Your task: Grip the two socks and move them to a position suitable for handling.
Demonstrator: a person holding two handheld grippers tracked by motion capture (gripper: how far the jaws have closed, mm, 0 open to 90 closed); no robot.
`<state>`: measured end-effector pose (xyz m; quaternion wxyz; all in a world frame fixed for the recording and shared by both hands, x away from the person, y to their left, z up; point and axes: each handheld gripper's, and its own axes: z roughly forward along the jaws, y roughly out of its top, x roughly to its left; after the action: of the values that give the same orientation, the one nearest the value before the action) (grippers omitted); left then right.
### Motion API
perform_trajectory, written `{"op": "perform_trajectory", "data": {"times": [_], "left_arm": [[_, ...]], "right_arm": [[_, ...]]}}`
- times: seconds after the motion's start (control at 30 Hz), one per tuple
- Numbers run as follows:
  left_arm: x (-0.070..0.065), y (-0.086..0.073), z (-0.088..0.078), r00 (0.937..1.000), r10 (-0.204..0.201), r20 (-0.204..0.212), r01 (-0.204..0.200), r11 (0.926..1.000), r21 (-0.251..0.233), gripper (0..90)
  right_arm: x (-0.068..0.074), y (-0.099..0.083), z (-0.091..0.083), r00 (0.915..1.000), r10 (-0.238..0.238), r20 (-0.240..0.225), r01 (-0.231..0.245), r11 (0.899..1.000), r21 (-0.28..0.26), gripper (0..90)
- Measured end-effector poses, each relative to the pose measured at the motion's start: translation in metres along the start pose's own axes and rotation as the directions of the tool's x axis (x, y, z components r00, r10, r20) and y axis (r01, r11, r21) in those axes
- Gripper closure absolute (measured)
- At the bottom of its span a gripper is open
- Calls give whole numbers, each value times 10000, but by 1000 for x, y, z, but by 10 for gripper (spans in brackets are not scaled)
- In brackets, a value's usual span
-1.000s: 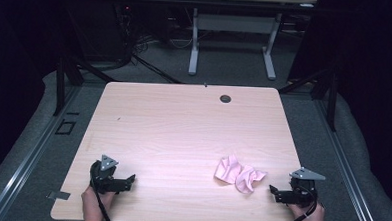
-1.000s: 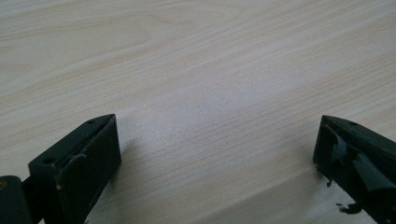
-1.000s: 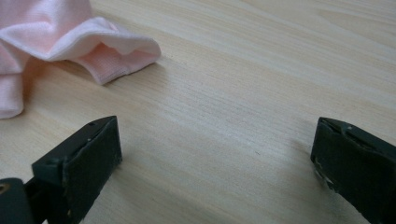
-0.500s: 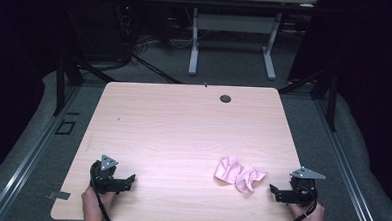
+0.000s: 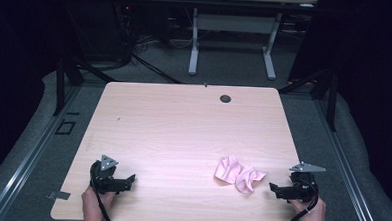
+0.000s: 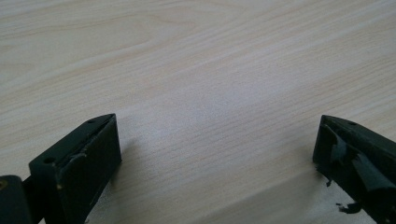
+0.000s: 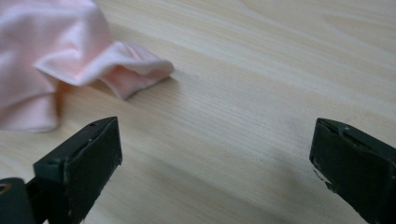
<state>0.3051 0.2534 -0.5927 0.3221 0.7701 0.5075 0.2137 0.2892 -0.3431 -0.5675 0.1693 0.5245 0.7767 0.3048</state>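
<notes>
Nothing has shifted since the earlier frames: both the left gripper [image 5: 126, 180] and right gripper [image 5: 275, 188] rest spread and empty near the tabletop's [image 5: 183, 125] front corners, the crumpled pink cloth [image 5: 240, 172] just beside the right one, where a shallow pinch might slip off its loose folds.

No legible text, label, brand, number or sign — none anywhere.

Cloth [image 5: 240, 173] on table [image 5: 183, 125], near right tool [image 5: 275, 188].
</notes>
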Motion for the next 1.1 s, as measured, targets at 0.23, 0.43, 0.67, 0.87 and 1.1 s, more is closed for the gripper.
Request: {"op": "perform_trajectory", "data": {"times": [0.23, 0.43, 0.67, 0.87, 1.1], "left_arm": [[0, 0, 0, 10000, -13, -11, 13, 10000, 2, 7], [0, 0, 0, 10000, -16, -14, 16, 10000, -1, 8], [0, 0, 0, 10000, -16, -14, 16, 10000, -1, 8], [0, 0, 0, 10000, -15, -16, 15, 10000, -1, 8], [0, 0, 0, 10000, -16, -16, 16, 10000, -3, 8]], "right_arm": [[20, 30, -24, 9983, -341, -470, 336, 9994, -116, 0], [47, 63, -40, 9890, -1125, -958, 1121, 9937, -91, 0], [80, 95, -31, 9683, -1920, -1600, 1981, 9799, 228, 0], [105, 114, -4, 9490, -2341, -2111, 2559, 9632, 824, 0], [124, 121, 40, 9444, -2233, -2415, 2737, 9407, 2002, 69]]}}
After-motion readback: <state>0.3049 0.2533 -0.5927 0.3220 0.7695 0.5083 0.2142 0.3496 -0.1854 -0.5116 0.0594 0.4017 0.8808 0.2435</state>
